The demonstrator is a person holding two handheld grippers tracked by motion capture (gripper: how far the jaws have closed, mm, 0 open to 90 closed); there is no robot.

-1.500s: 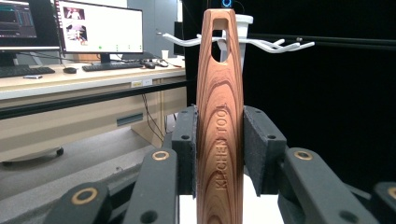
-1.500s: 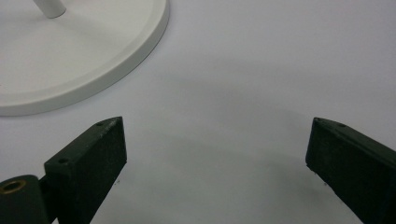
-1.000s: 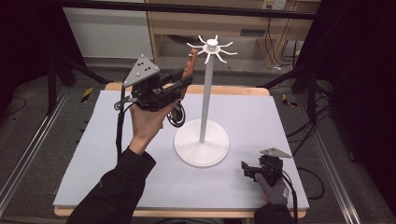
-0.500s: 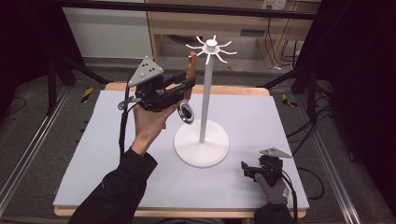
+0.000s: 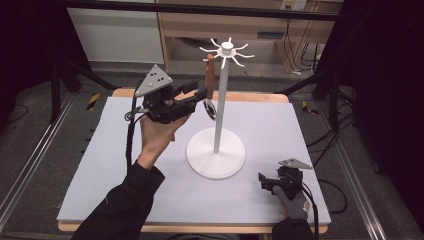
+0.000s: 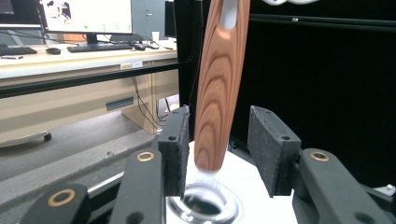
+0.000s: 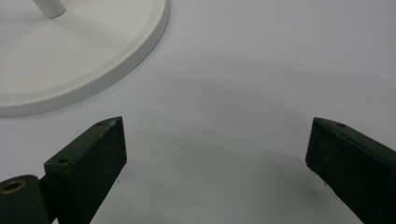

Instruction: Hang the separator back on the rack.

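Hanging spoon (image 5: 210,85) between left gripper (image 5: 200,95) fingers (image 6: 173,149).

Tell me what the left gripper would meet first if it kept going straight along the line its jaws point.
Probably the wooden handle hanging from the white stand: it already sits between the open left gripper jaws, apparently untouched. Past it lies the stand's pole, though depth is unclear.

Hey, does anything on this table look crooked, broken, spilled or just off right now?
Nothing stands out. The white hook stand is upright on the table. A wooden-handled utensil hangs from one of its hooks, between the open jaws of the left hand-held gripper. The right hand-held gripper is open over bare table. No spills or damage visible.
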